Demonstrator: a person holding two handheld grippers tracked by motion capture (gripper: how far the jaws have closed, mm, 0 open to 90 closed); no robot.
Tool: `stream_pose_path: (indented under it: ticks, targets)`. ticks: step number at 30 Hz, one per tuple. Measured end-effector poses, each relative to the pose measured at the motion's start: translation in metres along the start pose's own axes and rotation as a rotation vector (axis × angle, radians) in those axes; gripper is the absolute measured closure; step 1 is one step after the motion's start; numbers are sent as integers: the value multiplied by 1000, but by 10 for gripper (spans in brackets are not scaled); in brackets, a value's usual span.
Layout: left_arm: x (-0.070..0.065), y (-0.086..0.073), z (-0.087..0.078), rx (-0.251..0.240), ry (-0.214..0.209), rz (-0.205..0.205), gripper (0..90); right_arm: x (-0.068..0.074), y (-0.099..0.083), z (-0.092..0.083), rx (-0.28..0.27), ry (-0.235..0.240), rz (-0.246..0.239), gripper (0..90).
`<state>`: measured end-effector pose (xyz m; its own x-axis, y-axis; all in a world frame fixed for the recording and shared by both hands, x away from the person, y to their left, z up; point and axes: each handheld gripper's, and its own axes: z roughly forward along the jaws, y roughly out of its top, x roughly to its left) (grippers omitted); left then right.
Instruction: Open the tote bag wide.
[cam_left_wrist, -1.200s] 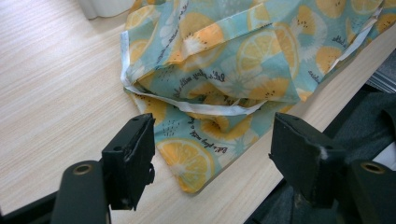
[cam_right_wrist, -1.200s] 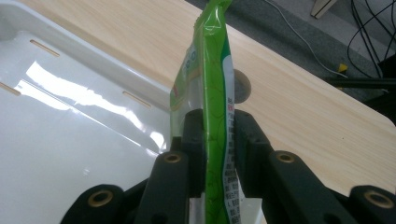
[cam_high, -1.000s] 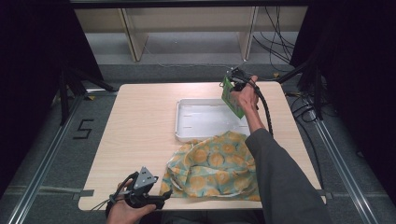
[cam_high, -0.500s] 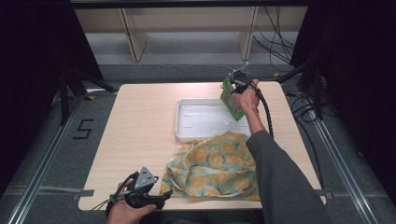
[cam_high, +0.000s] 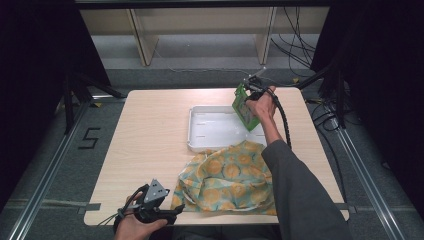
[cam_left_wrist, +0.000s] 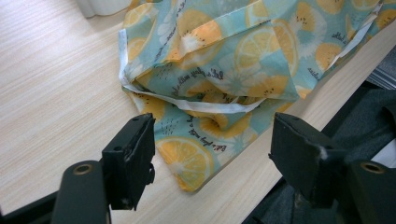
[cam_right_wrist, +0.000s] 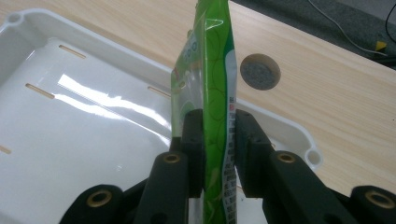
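Right gripper (cam_high: 248, 95) clamped on green packet (cam_high: 244, 107); pads pressing both flat faces in right gripper view (cam_right_wrist: 215, 154). Packet (cam_right_wrist: 212, 84) held edge-on, long axis roughly upright, hanging above far right corner of white tray (cam_high: 197, 122). Tray floor (cam_right_wrist: 56, 140) directly below and to left of packet. Fruit-print cloth bag (cam_high: 227, 177) on worktop (cam_high: 150, 125), just nearer than tray. Left gripper (cam_high: 167, 212) at near edge, jaws wide, empty, bag corner (cam_left_wrist: 187, 158) lying between them. Judged: right hand nearer tray; short descent likely places packet.

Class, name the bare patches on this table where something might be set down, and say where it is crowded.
Free: the left half of the table, beside the white tray, and the tray's floor. Crowded: the near right, under the fruit-print cloth.
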<state>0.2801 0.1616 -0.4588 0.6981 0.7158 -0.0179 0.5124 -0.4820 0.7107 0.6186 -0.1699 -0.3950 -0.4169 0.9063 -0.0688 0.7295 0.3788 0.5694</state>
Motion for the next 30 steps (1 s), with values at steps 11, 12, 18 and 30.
stream_pose_path:
  ticks: [11, 12, 18, 30]
  targets:
    - [-1, 0, 0, 9, -4, 1, 304, -5, -1, 2, -4, 2, 11, 744]
    - [-1, 0, 0, 7, -3, -3, 304, -5, -1, 1, -2, 2, 19, 744]
    - [-2, 0, 1, 2, -7, -21, 306, -6, -1, 2, 3, 7, 43, 749]
    - [-2, 0, 1, 2, -7, -23, 306, -6, -1, 2, 12, 17, 83, 724]
